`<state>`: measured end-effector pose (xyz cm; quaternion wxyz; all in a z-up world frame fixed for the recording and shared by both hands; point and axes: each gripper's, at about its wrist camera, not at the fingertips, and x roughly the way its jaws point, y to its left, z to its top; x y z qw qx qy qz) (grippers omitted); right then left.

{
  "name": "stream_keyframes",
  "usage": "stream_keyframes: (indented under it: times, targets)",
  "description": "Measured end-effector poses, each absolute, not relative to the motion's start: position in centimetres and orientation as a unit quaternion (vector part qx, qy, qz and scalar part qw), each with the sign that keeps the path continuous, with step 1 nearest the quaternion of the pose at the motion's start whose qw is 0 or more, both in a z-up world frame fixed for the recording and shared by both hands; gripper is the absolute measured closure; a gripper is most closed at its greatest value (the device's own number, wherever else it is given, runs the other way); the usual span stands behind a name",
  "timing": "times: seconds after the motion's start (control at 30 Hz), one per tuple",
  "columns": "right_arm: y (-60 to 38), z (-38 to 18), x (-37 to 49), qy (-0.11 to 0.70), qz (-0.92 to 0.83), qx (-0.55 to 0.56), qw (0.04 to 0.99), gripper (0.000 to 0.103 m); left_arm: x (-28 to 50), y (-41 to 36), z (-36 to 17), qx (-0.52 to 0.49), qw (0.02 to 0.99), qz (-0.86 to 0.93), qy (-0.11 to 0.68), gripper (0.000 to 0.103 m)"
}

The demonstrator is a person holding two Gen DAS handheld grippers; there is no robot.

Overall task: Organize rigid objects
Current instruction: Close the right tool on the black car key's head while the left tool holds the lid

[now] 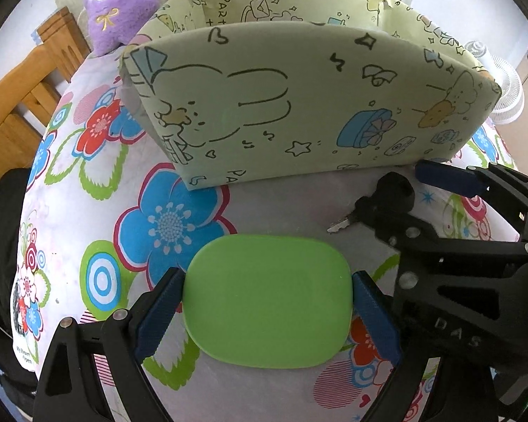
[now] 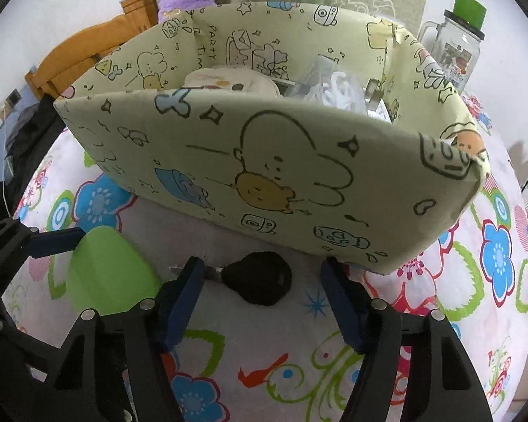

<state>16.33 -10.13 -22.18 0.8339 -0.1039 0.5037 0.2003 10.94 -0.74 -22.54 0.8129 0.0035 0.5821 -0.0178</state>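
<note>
I've got the green lid (image 1: 267, 300) flat on the flowered tablecloth (image 1: 98, 161), sitting between my left gripper (image 1: 267, 302)'s 2 blue pads (image 1: 160, 311); the pads look to be touching its short ends, though I can't be sure they press. Just to its right lies 1 black-headed key (image 2: 260, 277), blade pointing left, between my right gripper (image 2: 264, 293)'s fingers (image 2: 183, 299). Those jaws stand apart, clear of the key head, with the left finger crossing over the blade.

Straight ahead of both tools, the cream cartoon-print box (image 2: 264, 176) stands in the way, its near wall tall and just beyond the key. Inside I see 1 pale pouch (image 2: 228, 82) and some clear and white bits (image 2: 331, 88) I can't name.

Behind it: 1 purple plush toy (image 1: 118, 7), 1 glass jar with a green lid (image 2: 454, 49), 1 wooden chair (image 1: 28, 88) off the table's left edge, 1 white fan (image 1: 503, 88) at right. Open cloth lies left of the lid and right of the key.
</note>
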Motion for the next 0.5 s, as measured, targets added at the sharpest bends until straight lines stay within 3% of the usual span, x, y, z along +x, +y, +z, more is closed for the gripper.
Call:
stream_keyframes:
  times: [0.07, 0.1, 0.5]
  targets:
    - [-10.0, -22.1, 16.1, 0.501, 0.21, -0.098, 0.834, 0.056, 11.0, -0.7, -22.6, 0.004, 0.813, -0.018, 0.582, 0.008]
    - [-9.8, -22.0, 16.0, 0.503, 0.212, -0.098, 0.832, 0.06, 11.0, -0.7, -22.6, 0.004, 0.813, -0.019, 0.582, 0.008]
    - [-10.1, -21.9, 14.9, 0.509, 0.192, -0.09, 0.834, 0.061, 10.0, -2.4, -22.0, 0.014, 0.816, -0.022, 0.577, 0.008]
